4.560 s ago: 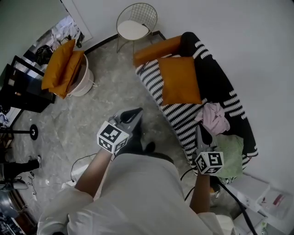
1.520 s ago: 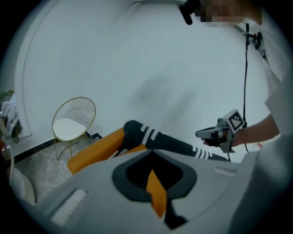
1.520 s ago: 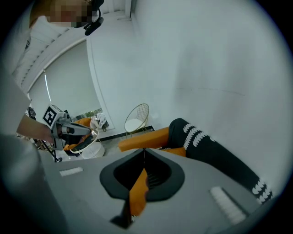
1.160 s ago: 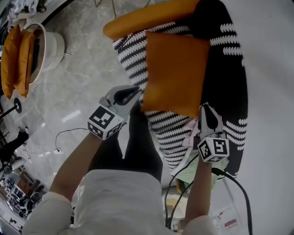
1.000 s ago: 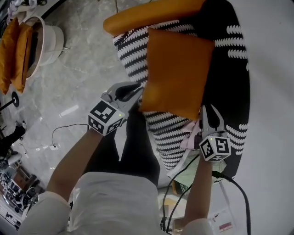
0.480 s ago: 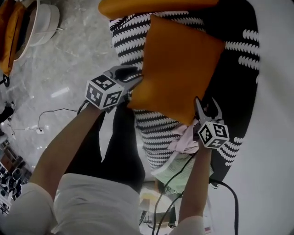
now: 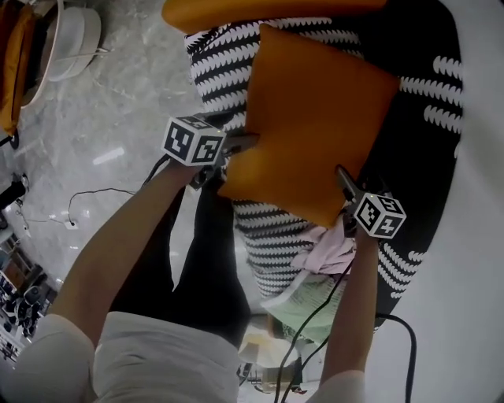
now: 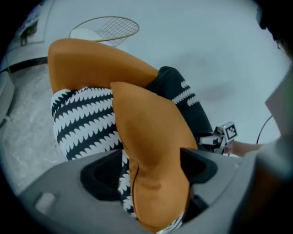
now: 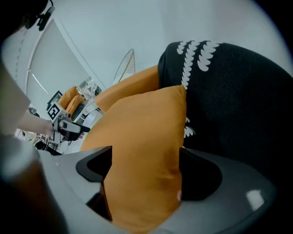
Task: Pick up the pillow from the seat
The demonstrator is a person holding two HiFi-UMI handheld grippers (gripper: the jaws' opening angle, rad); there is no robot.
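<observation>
An orange square pillow (image 7: 315, 118) lies on the black-and-white striped seat (image 7: 220, 63). My left gripper (image 7: 240, 143) is at the pillow's near left corner and my right gripper (image 7: 344, 179) at its near right corner. In the left gripper view the pillow's corner (image 8: 155, 151) sits between the jaws of the left gripper (image 8: 151, 169), with striped fabric showing in a gap beside it. In the right gripper view the pillow (image 9: 142, 137) fills most of the space inside the right gripper (image 9: 144, 173). Both pairs of jaws have just been opening and stand wide around the corners.
An orange bolster (image 7: 236, 9) lies at the seat's far end. Pink cloth (image 7: 327, 248) and green cloth (image 7: 303, 303) lie on the seat's near end. A white basket (image 7: 67, 31) holding orange cushions stands on the floor at the left, and a cable (image 7: 87, 197) trails nearby.
Both grippers have dropped toward the seat and reached the pillow's near corners. Their jaws went from nearly shut to wide, and each now has a corner between them.
</observation>
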